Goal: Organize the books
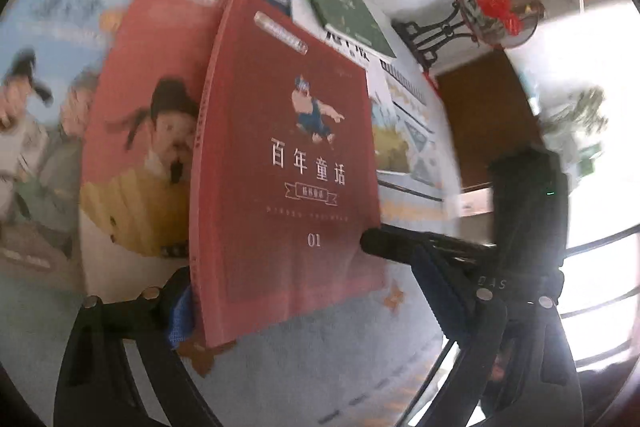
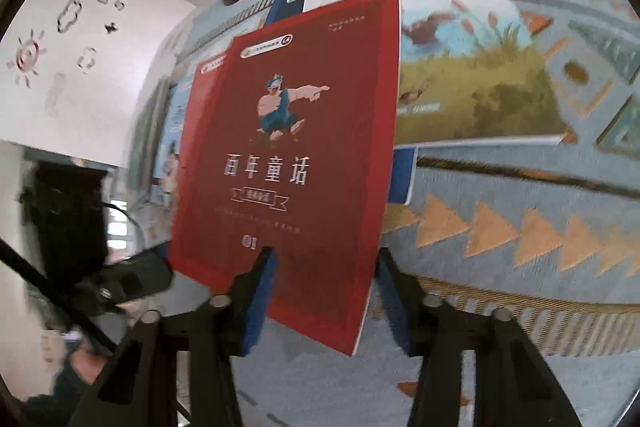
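Red book (image 2: 288, 155) between right gripper (image 2: 324, 275) fingers, near edge lifted off patterned cloth (image 2: 520, 267); grip on it unclear. Left gripper (image 1: 276, 267) spread wide, straddling same book's lower edge.

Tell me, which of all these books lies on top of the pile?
The dark red book marked 01, with a pointing cartoon figure on its cover. It overlaps the orange-red book and the marsh-picture book; nothing covers it.
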`<action>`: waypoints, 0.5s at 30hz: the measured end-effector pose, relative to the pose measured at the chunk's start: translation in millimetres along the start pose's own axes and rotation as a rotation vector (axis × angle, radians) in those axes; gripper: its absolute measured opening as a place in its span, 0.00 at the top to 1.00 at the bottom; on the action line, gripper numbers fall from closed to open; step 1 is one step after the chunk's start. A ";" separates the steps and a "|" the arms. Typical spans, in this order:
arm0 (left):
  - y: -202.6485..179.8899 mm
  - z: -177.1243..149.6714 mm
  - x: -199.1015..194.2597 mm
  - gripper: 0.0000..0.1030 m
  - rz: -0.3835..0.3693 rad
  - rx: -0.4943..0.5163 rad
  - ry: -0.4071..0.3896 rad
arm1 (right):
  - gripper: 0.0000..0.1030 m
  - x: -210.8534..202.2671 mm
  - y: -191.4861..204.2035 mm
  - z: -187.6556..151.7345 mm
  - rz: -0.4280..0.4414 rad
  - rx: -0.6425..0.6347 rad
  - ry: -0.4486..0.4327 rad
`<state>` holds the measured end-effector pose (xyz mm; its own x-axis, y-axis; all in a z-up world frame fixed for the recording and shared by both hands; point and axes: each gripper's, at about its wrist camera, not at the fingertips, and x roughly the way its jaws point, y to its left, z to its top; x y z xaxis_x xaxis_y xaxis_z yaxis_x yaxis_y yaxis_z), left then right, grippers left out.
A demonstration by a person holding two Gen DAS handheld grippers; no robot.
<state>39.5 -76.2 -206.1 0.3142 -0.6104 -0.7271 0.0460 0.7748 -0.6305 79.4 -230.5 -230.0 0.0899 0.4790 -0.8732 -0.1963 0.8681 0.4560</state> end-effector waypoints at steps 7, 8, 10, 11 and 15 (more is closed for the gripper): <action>-43.3 -11.9 22.9 0.19 0.388 0.297 0.061 | 0.83 -15.7 16.2 -4.7 -0.069 -0.094 -0.081; -43.9 -12.3 24.7 0.19 0.405 0.300 0.060 | 0.83 -14.5 15.3 -2.6 -0.080 -0.100 -0.076; -43.2 -9.9 24.1 0.19 0.418 0.274 0.046 | 0.83 -11.7 12.2 -1.1 -0.091 -0.098 -0.066; -40.8 -9.3 21.5 0.20 0.431 0.268 0.040 | 0.83 -10.3 11.4 -0.4 -0.088 -0.095 -0.065; -49.0 -9.3 33.5 0.23 0.533 0.339 0.045 | 0.83 -8.5 17.1 1.3 -0.113 -0.114 -0.073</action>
<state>38.9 -136.1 -202.1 0.3368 -0.1273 -0.9329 0.1948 0.9788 -0.0632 76.6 -219.5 -214.6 0.1878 0.3913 -0.9009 -0.2896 0.8985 0.3299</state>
